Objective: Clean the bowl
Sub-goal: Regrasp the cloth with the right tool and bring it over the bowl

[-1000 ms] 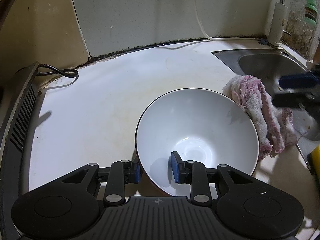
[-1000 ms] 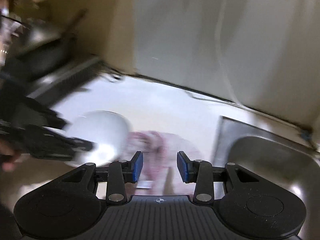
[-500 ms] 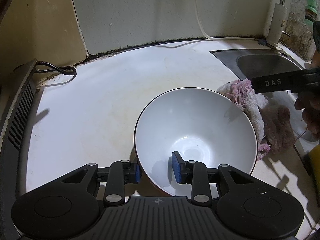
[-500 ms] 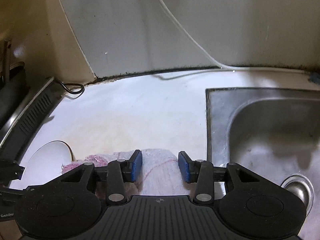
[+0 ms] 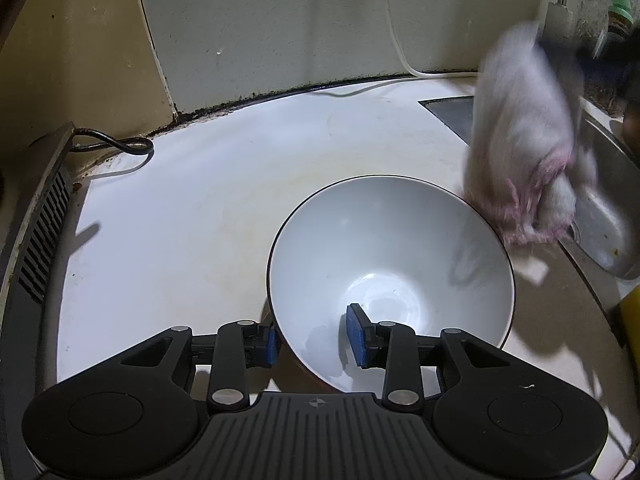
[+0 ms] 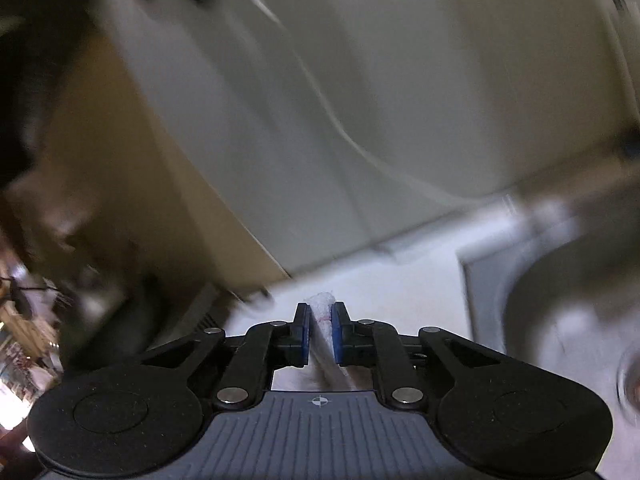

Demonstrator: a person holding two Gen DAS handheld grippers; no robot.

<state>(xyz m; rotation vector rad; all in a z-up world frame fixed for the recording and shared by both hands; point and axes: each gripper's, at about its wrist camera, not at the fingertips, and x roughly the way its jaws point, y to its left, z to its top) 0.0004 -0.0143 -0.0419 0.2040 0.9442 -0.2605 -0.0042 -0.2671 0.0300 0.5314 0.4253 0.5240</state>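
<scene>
No legible txt or labels in either view.

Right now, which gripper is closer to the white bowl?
Left. The left gripper clamps the white bowl at its near rim, one finger inside, one outside. The right gripper holds the cloth lifted in the air beyond the bowl's far right rim, not touching it.

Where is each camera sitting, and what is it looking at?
Left wrist: sits on the left gripper, looking down at the white bowl on the counter; its fingers straddle the bowl's near wall.
Right wrist: sits on the right gripper, tilted toward the blurred wall; its fingers pinch the rag.
Shared: the rag, counter and sink.
</scene>
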